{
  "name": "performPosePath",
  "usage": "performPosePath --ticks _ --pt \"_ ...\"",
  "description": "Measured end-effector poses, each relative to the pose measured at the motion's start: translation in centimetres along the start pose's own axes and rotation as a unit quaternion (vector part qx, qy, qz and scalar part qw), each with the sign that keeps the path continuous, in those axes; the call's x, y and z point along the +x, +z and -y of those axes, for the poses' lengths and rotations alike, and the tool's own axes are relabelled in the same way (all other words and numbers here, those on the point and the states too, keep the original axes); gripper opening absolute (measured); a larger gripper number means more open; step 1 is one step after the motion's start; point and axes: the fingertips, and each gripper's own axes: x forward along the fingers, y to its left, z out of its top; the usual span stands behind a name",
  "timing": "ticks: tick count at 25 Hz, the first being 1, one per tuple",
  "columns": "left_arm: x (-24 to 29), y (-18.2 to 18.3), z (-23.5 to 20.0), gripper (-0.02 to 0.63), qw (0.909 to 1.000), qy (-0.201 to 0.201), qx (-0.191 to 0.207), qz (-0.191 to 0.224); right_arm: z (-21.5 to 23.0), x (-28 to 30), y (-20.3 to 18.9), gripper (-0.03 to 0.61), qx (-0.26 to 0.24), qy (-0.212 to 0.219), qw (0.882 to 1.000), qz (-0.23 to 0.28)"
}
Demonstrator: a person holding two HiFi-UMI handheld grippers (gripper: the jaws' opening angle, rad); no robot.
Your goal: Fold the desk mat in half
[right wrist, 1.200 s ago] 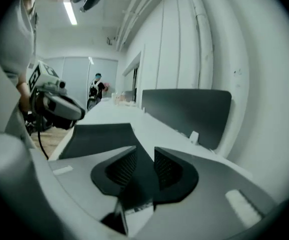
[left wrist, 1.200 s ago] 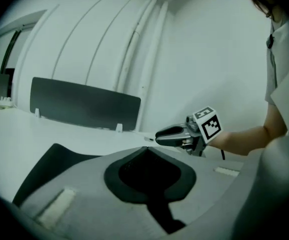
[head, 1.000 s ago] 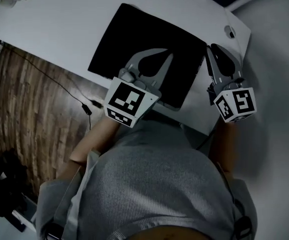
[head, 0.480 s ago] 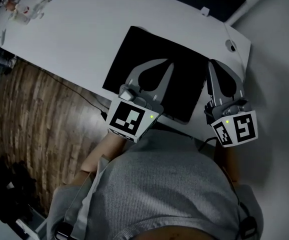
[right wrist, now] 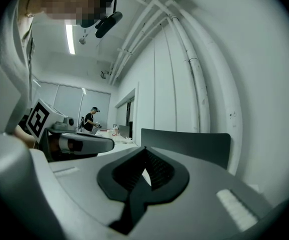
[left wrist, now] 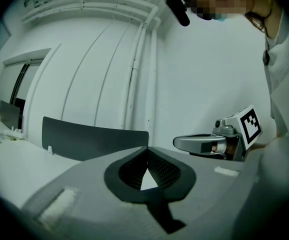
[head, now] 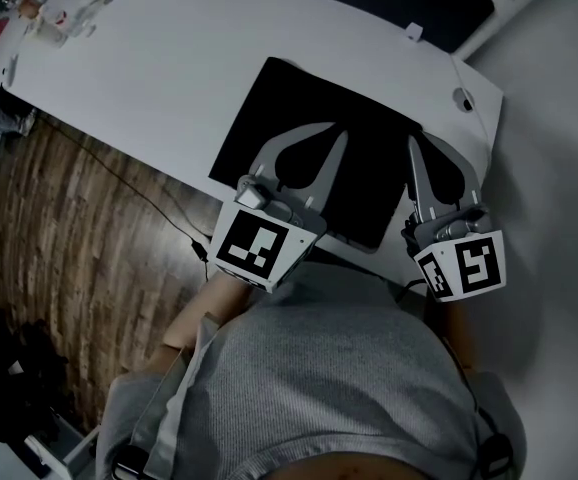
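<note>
Over the desk mat, left hand-held gripper and right hand-held gripper sit closed. Best to pinch both near corners evenly and lift level.

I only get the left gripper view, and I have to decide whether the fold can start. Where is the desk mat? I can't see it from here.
Observer: In the head view the desk mat lies flat and unfolded on the white table. The left gripper shows over it.
Operator: Is the right gripper holding an edge?
Observer: No. The right gripper view shows the right gripper with its jaws shut tip to tip and nothing between them.
Operator: Which edge could I reach first?
Observer: Probably the near one. In the head view it runs close to the table's near edge, behind both grippers' tips.
</note>
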Motion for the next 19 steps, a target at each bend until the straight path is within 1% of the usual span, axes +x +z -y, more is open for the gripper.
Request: performPosePath --ticks 3,7,9,19 --pt "-0.2 -0.2 0.2 0.000 1.0000 0.001 0.001 -0.003 0.1 -0.3 -0.1 -0.002 -0.005 -0.001 1.000 -0.004" --pt "-0.4 -0.4 0.4 0.000 1.0000 0.000 0.003 -0.004 -0.1 -0.3 0.0 -0.002 -0.038 -0.008 0.999 -0.007" --pt "-0.5 -0.3 0.5 0.000 1.0000 0.000 0.004 -0.003 -0.2 -0.3 0.1 -0.003 -0.046 -0.009 0.999 -0.007" --pt "-0.3 -0.5 0.9 0.000 1.0000 -0.001 0.008 -0.002 1.1 -0.9 -0.2 -0.002 -0.017 -0.016 1.000 -0.006"
